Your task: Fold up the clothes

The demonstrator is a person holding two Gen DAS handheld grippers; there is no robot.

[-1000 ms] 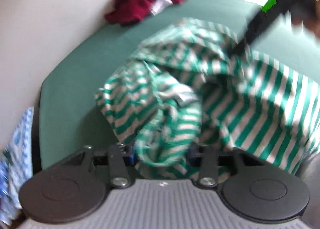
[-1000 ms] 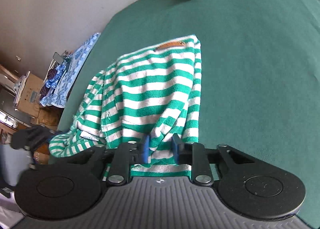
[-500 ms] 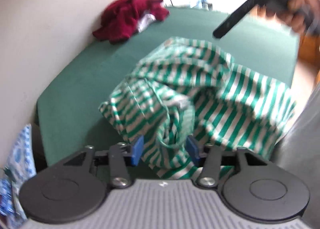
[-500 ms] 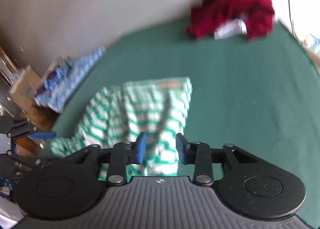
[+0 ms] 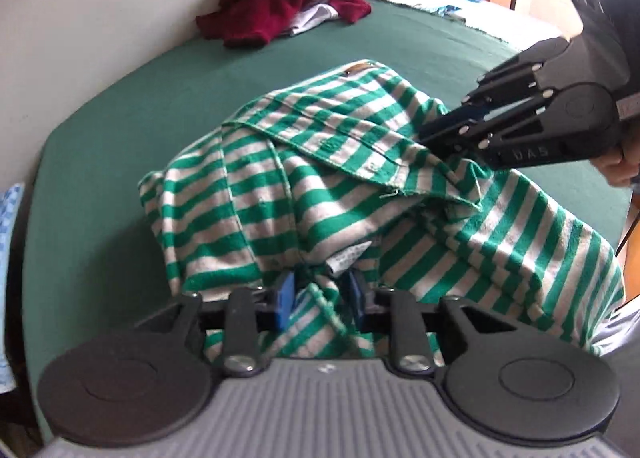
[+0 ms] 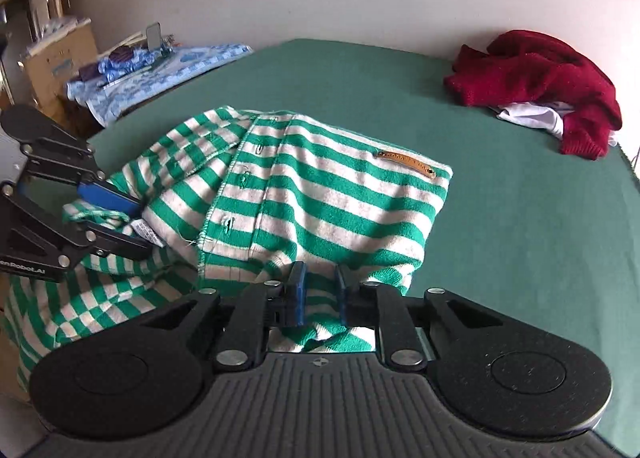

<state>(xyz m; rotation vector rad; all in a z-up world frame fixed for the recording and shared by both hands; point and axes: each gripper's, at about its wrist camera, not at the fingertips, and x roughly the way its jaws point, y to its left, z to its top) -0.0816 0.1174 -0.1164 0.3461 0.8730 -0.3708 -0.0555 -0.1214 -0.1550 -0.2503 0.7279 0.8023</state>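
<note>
Garment position: the green-and-white striped shirt [image 5: 304, 185] lies bunched in a raised heap on the green table cover [image 5: 100, 145], near the front edge of the surface, with part of the fabric hanging over that edge. A small tan label [image 6: 406, 163] sits on the top fold, and a white care tag [image 5: 350, 256] shows just ahead of the left tool.

Left gripper [image 5: 320, 296]: the jaws are closing, with a gathered fold of striped fabric between the blue pads [image 5: 285, 298]. The pads press against the cloth on both sides. In the right wrist view the same tool enters from the left edge with the shirt's near edge pinched in it.

Right gripper [image 6: 320, 294]: the jaws are closing on a narrow ridge of the striped fabric, which fills the gap between the blue pads [image 6: 298, 294]. In the left wrist view this tool reaches in from the right side, its tips buried in the shirt's upper fold, and part of a hand [image 5: 622, 169] shows behind it.

Surroundings: a crumpled dark red garment [image 6: 536, 85] with a white item [image 6: 532, 117] under it lies at the far corner of the cover, well apart from the shirt. A blue patterned cloth [image 6: 160, 69] and a cardboard box [image 6: 56, 57] stand beyond the left end of the table.
</note>
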